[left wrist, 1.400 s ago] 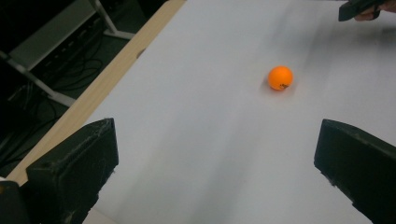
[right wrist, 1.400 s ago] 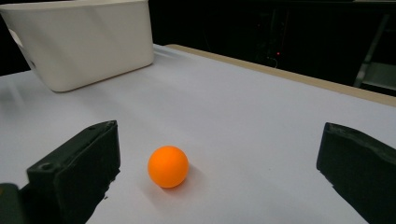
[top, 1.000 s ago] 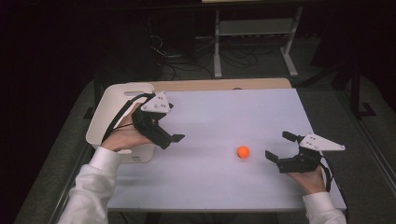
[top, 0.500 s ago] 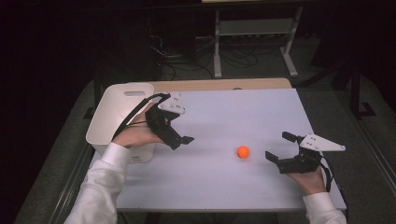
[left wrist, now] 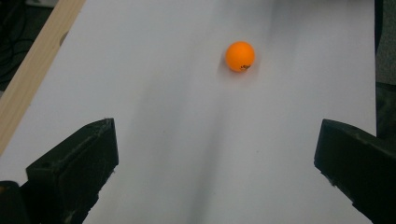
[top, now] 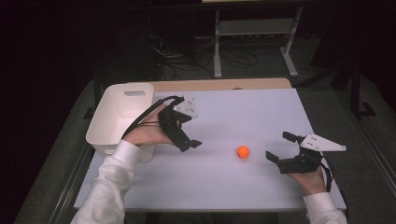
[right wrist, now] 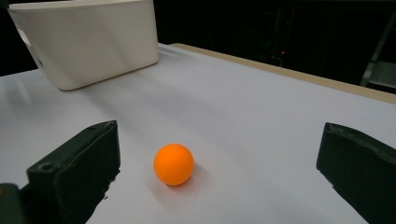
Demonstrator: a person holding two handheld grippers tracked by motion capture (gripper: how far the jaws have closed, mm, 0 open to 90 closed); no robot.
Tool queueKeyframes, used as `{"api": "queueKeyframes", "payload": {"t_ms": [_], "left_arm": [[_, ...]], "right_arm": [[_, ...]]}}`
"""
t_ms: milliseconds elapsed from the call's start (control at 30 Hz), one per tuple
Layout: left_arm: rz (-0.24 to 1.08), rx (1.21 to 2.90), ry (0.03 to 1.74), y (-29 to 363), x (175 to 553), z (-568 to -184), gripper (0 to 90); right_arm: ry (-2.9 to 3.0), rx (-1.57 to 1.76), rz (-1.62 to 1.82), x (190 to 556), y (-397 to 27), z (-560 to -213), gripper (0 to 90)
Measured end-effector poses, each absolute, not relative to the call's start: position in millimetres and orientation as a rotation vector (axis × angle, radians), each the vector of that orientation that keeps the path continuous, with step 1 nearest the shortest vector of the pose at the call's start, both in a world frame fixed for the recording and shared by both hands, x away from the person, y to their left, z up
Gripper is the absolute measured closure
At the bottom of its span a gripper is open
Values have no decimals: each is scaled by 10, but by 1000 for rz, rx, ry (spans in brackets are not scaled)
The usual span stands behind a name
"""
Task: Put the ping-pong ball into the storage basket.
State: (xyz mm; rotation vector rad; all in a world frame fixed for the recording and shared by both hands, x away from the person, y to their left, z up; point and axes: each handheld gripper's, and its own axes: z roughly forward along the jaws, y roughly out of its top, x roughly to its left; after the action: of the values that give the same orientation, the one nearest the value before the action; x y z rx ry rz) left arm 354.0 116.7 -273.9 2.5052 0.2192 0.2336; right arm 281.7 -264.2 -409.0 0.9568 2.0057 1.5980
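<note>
A small orange ball (top: 242, 151) lies on the white tabletop (top: 233, 112), right of centre. My left gripper (top: 191, 135) hovers to the ball's left, near the bin, tilted down toward the table with its jaws open and empty. In the left gripper view the ball (left wrist: 240, 56) sits well ahead of the left gripper (left wrist: 217, 163). My right gripper (top: 280, 146) rests low just right of the ball, open and pointing at it. Seen from the right gripper view, the ball (right wrist: 173, 164) lies close in front of the right gripper (right wrist: 219, 168), nearer its left jaw.
A white plastic bin (top: 105, 135) stands at the table's left edge, behind my left hand; its wall (right wrist: 88, 42) shows far off in the right gripper view. A wooden strip (top: 219, 84) borders the table's far side. Shelving legs and cables lie on the dark floor beyond.
My left gripper has moved rightward from beside the bin toward the ball, tilting downward. The right gripper and the ball have stayed put.
</note>
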Motion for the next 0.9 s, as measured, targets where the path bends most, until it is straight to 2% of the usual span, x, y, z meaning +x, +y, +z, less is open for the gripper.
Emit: {"api": "queueKeyframes", "payload": {"t_ms": [900], "left_arm": [[192, 2560, 133, 798, 3535, -3003, 0]], "right_arm": [[2010, 967, 1597, 2820, -2655, -4101, 0]]}}
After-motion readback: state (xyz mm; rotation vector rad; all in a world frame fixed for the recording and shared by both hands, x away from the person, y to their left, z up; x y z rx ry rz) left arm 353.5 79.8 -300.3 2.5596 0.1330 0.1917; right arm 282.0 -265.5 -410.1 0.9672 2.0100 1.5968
